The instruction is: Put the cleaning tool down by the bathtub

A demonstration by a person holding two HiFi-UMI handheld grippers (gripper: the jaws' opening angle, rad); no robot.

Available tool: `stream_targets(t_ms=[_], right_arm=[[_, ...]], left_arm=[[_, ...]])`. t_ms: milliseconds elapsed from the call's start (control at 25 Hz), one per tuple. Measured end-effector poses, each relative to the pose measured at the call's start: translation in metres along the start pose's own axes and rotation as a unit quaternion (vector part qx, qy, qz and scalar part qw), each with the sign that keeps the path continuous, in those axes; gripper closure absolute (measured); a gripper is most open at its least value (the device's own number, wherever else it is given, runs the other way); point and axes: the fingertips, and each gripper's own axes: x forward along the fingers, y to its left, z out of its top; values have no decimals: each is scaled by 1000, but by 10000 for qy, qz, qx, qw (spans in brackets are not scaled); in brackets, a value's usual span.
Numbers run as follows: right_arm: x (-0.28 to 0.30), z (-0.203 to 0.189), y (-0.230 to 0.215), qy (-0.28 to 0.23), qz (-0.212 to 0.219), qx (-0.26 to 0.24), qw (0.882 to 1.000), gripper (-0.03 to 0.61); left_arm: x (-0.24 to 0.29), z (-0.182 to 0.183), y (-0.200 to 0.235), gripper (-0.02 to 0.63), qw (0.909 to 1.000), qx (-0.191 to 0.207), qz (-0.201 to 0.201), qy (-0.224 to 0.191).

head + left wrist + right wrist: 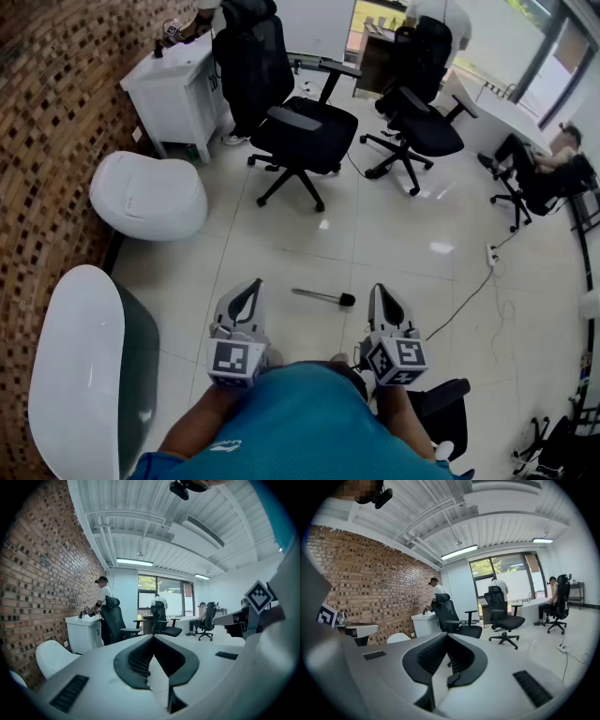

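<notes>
Cleaning tool [323,297], lying between left gripper [251,287], right gripper [380,293]

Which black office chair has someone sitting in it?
The office chair at the far right by the windows; a person sits there, the others stand empty.

Toilet [150,195]: white, against brick wall [47,112].
Cabinet [178,89]: white, beyond toilet.
Chair [298,131]: black, near cabinet.
Second chair [422,122]: black, further right.
Cable [466,299]: on tiles, right.

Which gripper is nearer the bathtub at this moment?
Left. The left gripper hangs just right of the bathtub in the head view; the right gripper is farther right, past the left one.
</notes>
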Motion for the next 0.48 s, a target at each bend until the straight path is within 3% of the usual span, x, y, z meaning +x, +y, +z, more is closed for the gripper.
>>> stream_targets(t_ms=[200, 480], right_arm=[[6, -12, 3, 57, -79, 12, 10000, 561], [37, -27, -21, 354, 266, -248, 9987, 561]], left_arm=[[4, -6, 20, 614, 10000, 76, 31, 1], [9, -10, 32, 614, 9985, 170, 513, 24]])
